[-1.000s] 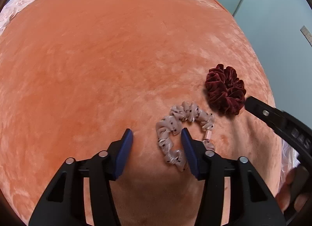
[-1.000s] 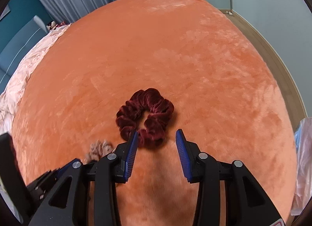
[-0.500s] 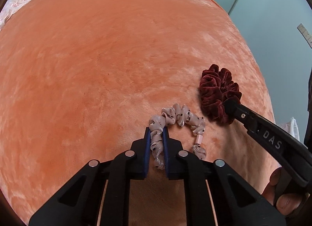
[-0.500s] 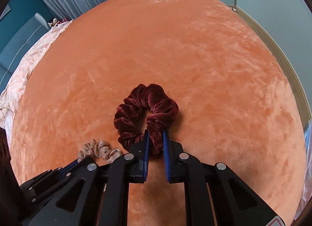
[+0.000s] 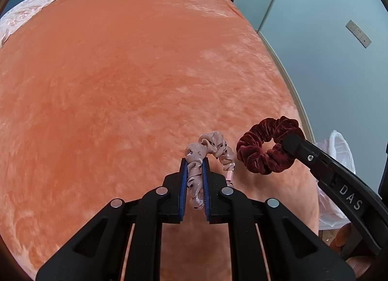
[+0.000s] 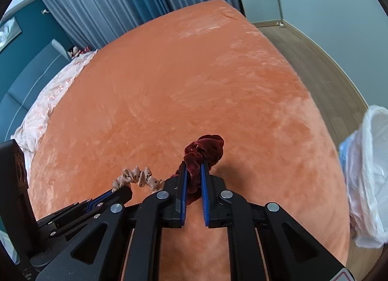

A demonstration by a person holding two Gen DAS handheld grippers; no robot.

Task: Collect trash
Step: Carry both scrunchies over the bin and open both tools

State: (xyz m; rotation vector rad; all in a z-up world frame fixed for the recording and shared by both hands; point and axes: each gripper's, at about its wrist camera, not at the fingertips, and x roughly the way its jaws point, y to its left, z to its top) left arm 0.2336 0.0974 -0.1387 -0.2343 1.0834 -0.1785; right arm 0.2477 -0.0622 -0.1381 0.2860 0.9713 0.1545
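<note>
My left gripper [image 5: 194, 163] is shut on a pale pink dotted scrunchie [image 5: 208, 148], which hangs from its blue pads a little above the orange blanket [image 5: 121, 87]. To its right my right gripper [image 5: 289, 145] pinches a dark red velvet scrunchie [image 5: 260, 153], also raised off the bed. In the right wrist view the right gripper [image 6: 193, 168] is shut on the red scrunchie [image 6: 206, 147]. At lower left of that view the left gripper [image 6: 122, 190] holds the pink scrunchie [image 6: 139, 176].
A clear plastic bag [image 6: 366, 172] stands off the bed's right edge, also seen as the bag [image 5: 339, 150] in the left wrist view. Wooden floor [image 6: 315, 62] and a pale wall lie right. A pink quilt [image 6: 48, 101], headboard and curtains are at far left.
Both grippers went from open over the scrunchies to shut on them. Since then both have risen and drawn back, lifting the scrunchies off the blanket.
</note>
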